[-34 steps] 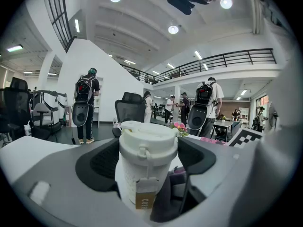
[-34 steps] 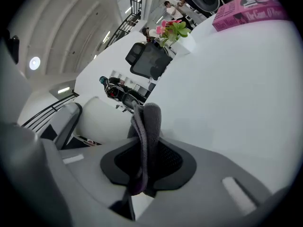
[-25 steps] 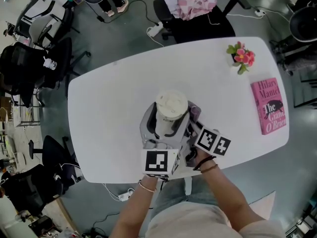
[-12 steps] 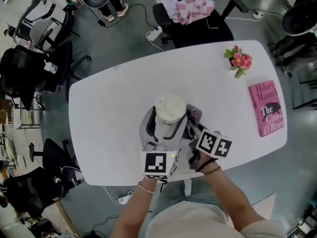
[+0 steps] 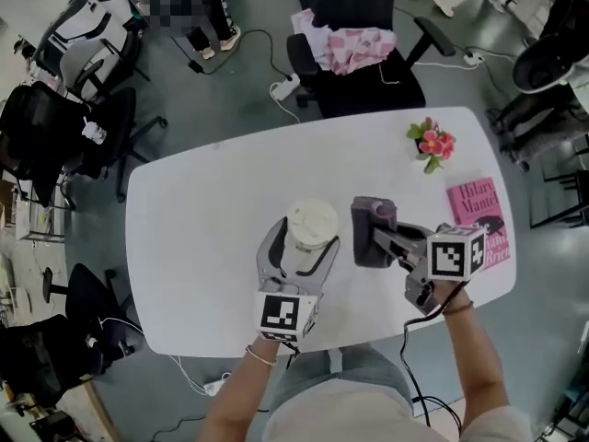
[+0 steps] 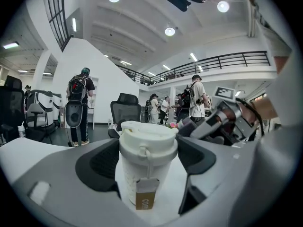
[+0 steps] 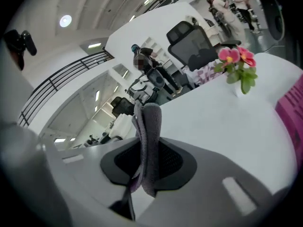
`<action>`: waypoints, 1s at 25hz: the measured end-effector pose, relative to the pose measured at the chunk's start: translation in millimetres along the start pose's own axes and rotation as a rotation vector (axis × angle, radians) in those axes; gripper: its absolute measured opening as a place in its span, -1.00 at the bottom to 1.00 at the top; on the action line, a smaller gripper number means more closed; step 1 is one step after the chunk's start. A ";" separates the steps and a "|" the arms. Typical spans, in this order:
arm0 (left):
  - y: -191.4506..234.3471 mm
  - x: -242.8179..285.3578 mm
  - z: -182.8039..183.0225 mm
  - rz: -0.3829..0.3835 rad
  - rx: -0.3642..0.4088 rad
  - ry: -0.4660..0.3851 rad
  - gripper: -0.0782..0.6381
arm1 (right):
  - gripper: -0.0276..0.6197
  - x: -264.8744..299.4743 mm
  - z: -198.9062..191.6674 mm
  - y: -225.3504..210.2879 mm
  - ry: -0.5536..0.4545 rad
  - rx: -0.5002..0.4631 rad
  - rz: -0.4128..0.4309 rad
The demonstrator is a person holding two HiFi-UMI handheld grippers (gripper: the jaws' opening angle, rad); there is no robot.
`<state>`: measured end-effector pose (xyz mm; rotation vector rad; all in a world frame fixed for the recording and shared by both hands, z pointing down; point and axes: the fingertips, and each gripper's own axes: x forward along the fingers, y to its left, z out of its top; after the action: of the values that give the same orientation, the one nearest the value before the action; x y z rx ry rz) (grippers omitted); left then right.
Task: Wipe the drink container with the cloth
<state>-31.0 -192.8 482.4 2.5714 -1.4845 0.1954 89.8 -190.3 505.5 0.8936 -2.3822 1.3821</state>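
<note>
A white lidded paper cup (image 5: pixel 311 226) stands upright on the white table (image 5: pixel 202 210), left of centre. My left gripper (image 5: pixel 306 243) is shut on the cup's body, one jaw on each side. In the left gripper view the cup (image 6: pixel 147 148) fills the gap between the jaws of the left gripper (image 6: pixel 147 163), and a brown tag hangs down its front. My right gripper (image 5: pixel 382 240) is to the right of the cup and apart from it, shut on a grey-purple cloth (image 5: pixel 366 214). In the right gripper view the cloth (image 7: pixel 149 131) stands folded between the jaws of the right gripper (image 7: pixel 147 163).
A pink book (image 5: pixel 479 212) lies at the table's right edge, just beyond the right gripper. A small pot of pink flowers (image 5: pixel 431 143) stands at the back right. An office chair with pink fabric (image 5: pixel 354 40) is behind the table. More chairs stand at left.
The right gripper has pulled the cloth off the cup and swung it out to the right. The left gripper stays shut on the cup.
</note>
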 end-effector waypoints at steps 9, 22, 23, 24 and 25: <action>-3.6 -7.1 3.5 -0.114 0.010 -0.013 0.30 | -0.69 18.0 35.8 38.8 0.237 -0.090 0.207; -3.8 -9.5 1.7 -0.229 -0.016 -0.014 0.30 | -0.69 35.8 32.2 32.4 0.265 -0.013 0.258; -4.0 -8.8 2.0 -0.229 -0.018 -0.014 0.30 | -0.69 37.3 31.2 31.7 0.259 -0.007 0.253; -4.3 -7.8 2.2 -0.229 -0.020 -0.014 0.30 | -0.69 38.7 30.1 30.2 0.253 -0.001 0.245; -4.6 -6.7 2.2 -0.228 -0.022 -0.014 0.30 | -0.69 39.9 28.7 27.8 0.247 0.006 0.236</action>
<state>-30.3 -185.3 478.6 2.7019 -1.1767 0.1312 44.0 -219.8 490.8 0.4217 -2.3482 1.4858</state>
